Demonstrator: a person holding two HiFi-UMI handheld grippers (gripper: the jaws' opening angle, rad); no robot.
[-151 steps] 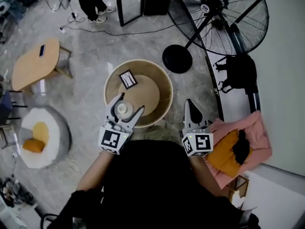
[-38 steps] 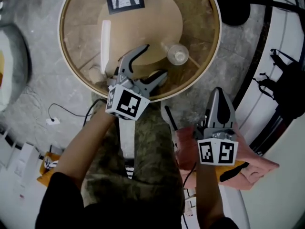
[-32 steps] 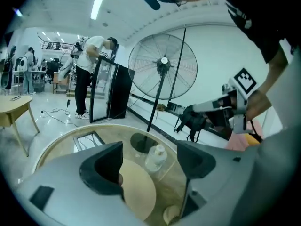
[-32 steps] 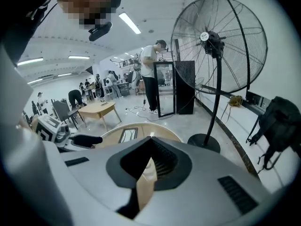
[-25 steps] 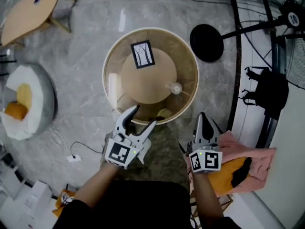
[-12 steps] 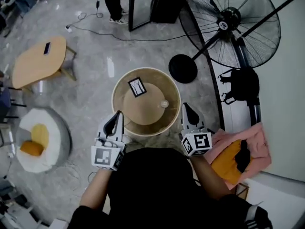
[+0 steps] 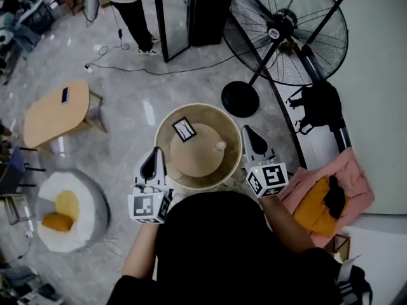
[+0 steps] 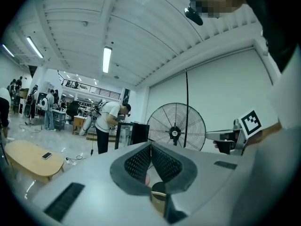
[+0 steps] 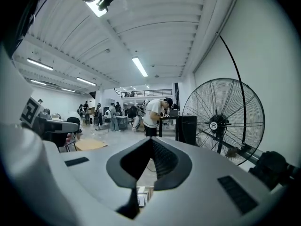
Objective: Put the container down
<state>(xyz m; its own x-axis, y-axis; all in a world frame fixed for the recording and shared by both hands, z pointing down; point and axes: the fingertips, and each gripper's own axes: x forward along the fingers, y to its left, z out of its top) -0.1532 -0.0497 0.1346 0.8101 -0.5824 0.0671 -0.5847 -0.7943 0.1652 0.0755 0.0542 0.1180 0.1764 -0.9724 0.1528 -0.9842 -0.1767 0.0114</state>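
The container (image 7: 220,145), a small clear jar with a pale lid, stands upright on the round glass-topped table (image 7: 166,157), right of its middle. No gripper touches it. My left gripper (image 7: 154,152) hangs at the table's near left rim with its jaws pressed together and nothing between them. At the near right rim, my right gripper (image 7: 248,132) is shut and empty too. The left gripper view shows the meshed pads (image 8: 141,161) meeting, with the right gripper (image 8: 230,139) off to the side. The right gripper view shows its own pads (image 9: 162,160) closed.
A black-and-white marker card (image 7: 184,128) lies on the table. A large standing fan (image 7: 286,30) with its round base (image 7: 240,98) is beyond the table. A low wooden table (image 7: 57,113) and a white pouf (image 7: 67,211) are left; pink and orange cloth (image 7: 327,192) lies right. A person (image 7: 130,11) stands far back.
The left gripper's jaws, open a second ago near the table's front rim, have shut with nothing in them. The view has pulled back and both grippers now flank the table.
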